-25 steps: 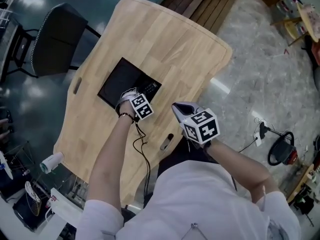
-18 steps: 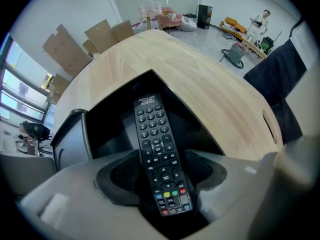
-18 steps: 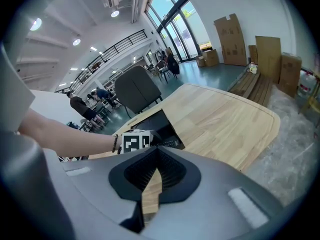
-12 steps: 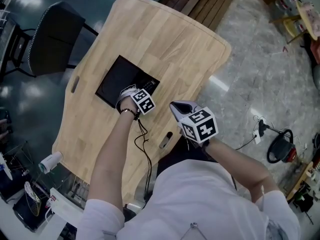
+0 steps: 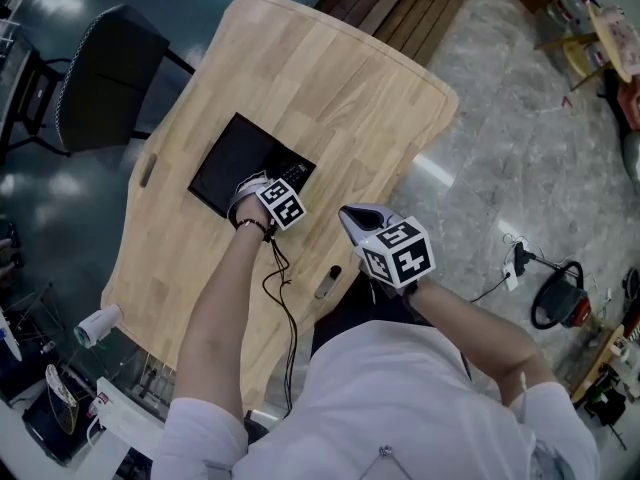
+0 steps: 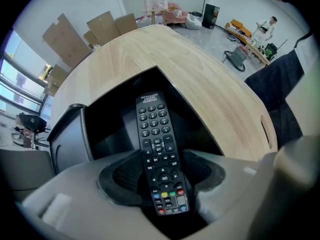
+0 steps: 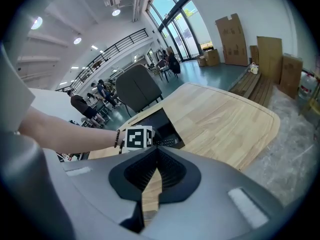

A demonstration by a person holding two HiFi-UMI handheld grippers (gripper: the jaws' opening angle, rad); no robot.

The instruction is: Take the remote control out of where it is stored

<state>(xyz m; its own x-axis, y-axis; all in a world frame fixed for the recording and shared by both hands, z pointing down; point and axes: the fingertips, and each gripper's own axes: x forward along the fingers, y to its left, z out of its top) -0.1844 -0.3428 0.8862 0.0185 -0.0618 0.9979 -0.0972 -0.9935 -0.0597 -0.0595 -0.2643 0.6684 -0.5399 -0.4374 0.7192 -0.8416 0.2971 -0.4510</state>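
Here we are at the grasp: left tool (image 6: 161, 174) clamped on the remote control (image 6: 156, 134) lying in the black box (image 5: 232, 158) left of frame centre on the desk (image 5: 340, 78), right tool (image 7: 152, 176) pinched together empty, so next we should lift it clear.

The table (image 5: 330, 98) is smooth pale wood, the remote control (image 6: 159, 149) black matt plastic, the floor (image 5: 50, 188) glossy.

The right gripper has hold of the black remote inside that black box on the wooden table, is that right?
Not quite: the left gripper has hold of the black remote control inside the black box on the wooden table, as the left gripper view shows. The right gripper is shut, empty.
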